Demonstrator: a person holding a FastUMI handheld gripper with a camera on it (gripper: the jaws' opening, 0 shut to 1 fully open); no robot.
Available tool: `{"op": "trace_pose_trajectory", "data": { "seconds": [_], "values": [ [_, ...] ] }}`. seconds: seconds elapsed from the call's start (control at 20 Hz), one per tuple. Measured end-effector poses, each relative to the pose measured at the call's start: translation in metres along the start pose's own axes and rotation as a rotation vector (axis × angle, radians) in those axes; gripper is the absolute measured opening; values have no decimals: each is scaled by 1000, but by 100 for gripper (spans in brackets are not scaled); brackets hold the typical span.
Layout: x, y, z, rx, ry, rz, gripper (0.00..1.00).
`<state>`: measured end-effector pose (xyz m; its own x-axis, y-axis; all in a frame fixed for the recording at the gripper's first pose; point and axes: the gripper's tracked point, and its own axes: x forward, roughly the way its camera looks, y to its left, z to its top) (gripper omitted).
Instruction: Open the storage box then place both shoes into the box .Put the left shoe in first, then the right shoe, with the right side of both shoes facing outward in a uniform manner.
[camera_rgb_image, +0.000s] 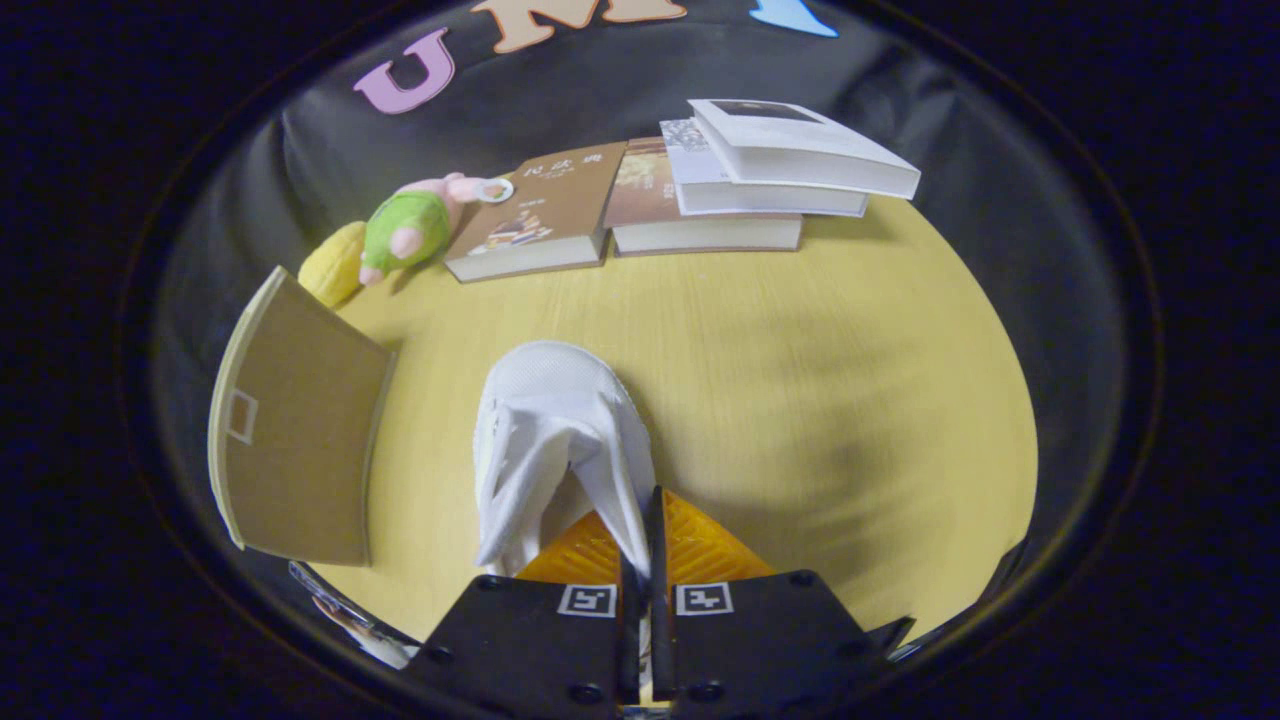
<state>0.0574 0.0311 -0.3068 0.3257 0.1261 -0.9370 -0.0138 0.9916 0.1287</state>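
A white shoe (560, 440) hangs toe-forward just ahead of my gripper (640, 545), above the yellow wooden table (830, 400). The orange fingers (700, 550) are closed together on the thin white rim of the shoe's opening, so the gripper is shut on the shoe. To the left of the shoe stands the brown cardboard flap of the storage box (300, 440), raised upright with a small white square on it. The box's inside is hidden behind that flap.
Several books (700, 190) lie stacked and side by side at the table's far edge. A green and pink plush toy (415, 225) and a yellow object (335, 262) sit at the far left, beyond the box flap. Bare tabletop spreads to the right of the shoe.
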Motion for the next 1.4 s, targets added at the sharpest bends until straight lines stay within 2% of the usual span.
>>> {"op": "trace_pose_trajectory", "data": {
  "seconds": [0.2, 0.55, 0.75, 1.1, 1.4],
  "values": [
    [-29, 37, 8, 55, -18, 118, 8],
    [-91, 117, 36, 72, -83, 323, 8],
    [-115, 162, 52, 25, -119, 385, 7],
    [-112, 259, 53, 63, -70, 521, 8],
    [-81, 318, 32, 71, 10, 540, 8]
  ]
}}
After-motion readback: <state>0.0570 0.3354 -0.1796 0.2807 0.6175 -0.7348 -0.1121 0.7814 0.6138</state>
